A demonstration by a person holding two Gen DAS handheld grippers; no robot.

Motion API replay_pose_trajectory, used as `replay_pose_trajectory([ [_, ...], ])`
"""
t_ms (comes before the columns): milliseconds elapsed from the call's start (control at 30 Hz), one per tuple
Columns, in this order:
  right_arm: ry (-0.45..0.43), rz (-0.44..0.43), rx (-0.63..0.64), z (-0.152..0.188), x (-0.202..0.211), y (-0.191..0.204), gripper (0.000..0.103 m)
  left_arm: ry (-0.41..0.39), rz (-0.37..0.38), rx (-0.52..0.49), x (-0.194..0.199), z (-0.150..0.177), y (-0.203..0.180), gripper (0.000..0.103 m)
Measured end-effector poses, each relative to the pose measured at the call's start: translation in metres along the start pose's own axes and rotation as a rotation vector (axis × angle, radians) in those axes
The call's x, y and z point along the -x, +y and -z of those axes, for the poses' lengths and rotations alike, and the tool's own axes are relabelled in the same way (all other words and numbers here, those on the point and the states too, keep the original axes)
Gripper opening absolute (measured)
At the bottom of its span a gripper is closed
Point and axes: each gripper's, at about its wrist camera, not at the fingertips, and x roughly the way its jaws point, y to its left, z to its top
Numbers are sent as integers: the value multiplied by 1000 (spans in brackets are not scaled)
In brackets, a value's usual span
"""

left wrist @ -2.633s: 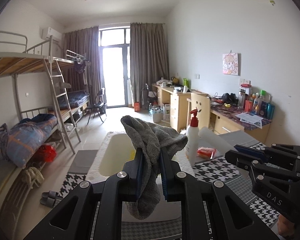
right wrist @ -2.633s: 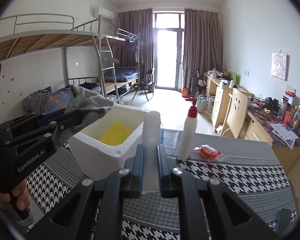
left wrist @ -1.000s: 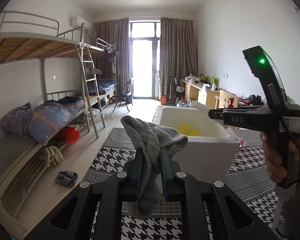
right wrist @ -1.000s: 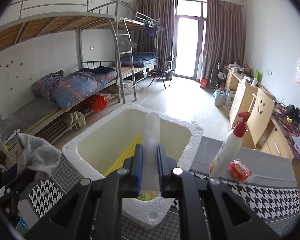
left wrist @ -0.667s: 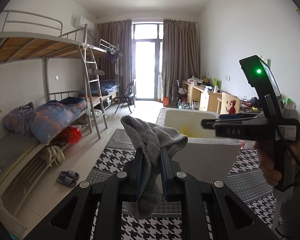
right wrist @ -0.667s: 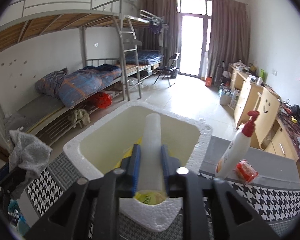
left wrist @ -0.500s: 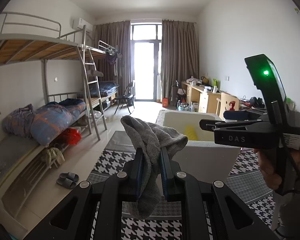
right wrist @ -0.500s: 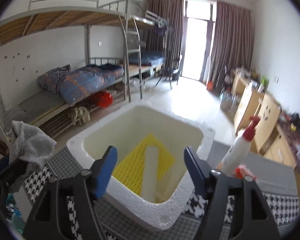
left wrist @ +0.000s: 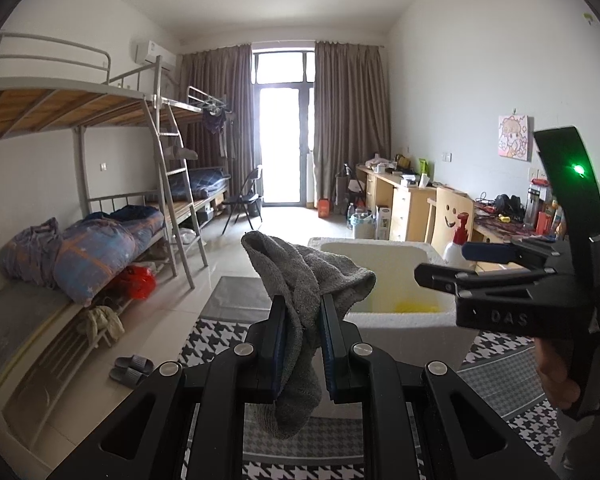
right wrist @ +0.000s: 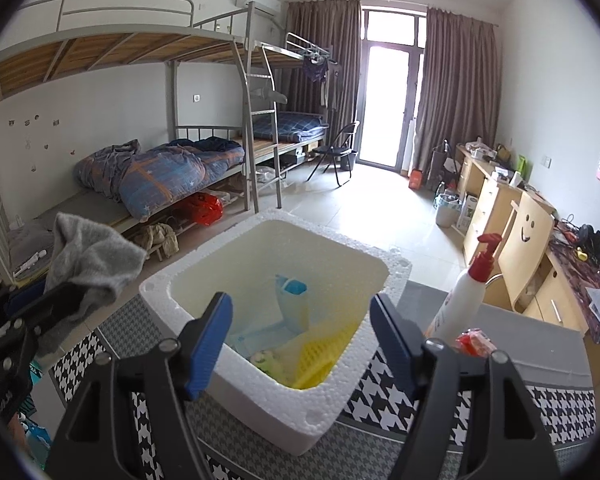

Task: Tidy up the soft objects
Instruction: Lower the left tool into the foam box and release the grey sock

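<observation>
The left tongs (left wrist: 302, 336) are clamped on a grey cloth (left wrist: 300, 280), which bunches above the pads and hangs below them. These tongs are to the left of a white foam box (right wrist: 268, 384) that sits on a houndstooth-covered counter (right wrist: 400, 396). The right tongs (right wrist: 300, 344) stand wide apart with nothing between the pads, poised over the box's near rim. Inside the box lie a yellow mesh piece (right wrist: 320, 356), a pale plastic bag (right wrist: 288, 300) and a small green-and-white item (right wrist: 265, 358). A pump bottle (right wrist: 466, 300) and a red packet (right wrist: 474, 340) stand on the counter just right of the box.
</observation>
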Motion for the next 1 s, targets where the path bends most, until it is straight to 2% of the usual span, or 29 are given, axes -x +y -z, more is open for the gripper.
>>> replay_pose_trajectory([
  [167,1,-11,-12,4,4,-3,76,1,21,-15,-8,-9,-6,17],
  [233,-5,-7,-21,6,6,-6,80,1,33,-25,-11,-13,-9,17],
  [300,-11,-5,-27,7,10,-9,89,2,35,-33,-14,-13,-13,17],
  [467,-34,6,-46,11,20,-16,95,7,52,-44,-19,-17,-19,17],
  [1000,-56,43,-58,26,39,-25,95,46,100,-71,-45,-29,-35,17],
])
